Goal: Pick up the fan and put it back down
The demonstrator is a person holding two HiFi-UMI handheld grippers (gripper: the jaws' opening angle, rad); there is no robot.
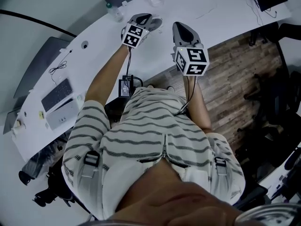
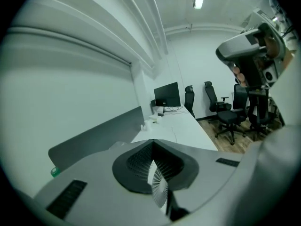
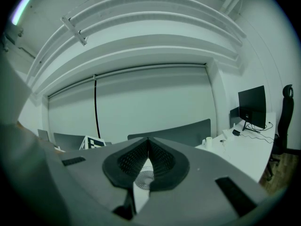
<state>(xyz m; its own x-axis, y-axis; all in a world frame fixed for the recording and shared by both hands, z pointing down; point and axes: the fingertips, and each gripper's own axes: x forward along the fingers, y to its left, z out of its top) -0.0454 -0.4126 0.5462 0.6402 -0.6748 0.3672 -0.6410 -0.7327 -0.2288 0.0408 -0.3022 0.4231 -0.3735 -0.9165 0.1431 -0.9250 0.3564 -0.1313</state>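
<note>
The fan (image 1: 155,22) is a small white round one with a ribbed grille, and it sits on the white desk (image 1: 94,46) right beside the tip of my left gripper (image 1: 145,18). In the left gripper view the jaws of the left gripper (image 2: 153,142) meet at their tips with nothing between them. The fan (image 2: 159,185) shows through the slit behind them. My right gripper (image 1: 179,26) hovers over the desk's front edge, a little to the right of the fan. Its jaws (image 3: 148,140) are shut and empty too, with the fan (image 3: 145,177) visible beyond them.
A keyboard (image 1: 56,94) and a white box lie at the desk's left end, and a bottle (image 1: 114,13) stands near the fan. A grey partition (image 3: 174,131) runs along the back. A monitor (image 2: 167,95) and office chairs (image 2: 225,112) stand farther along, over wooden floor (image 1: 235,79).
</note>
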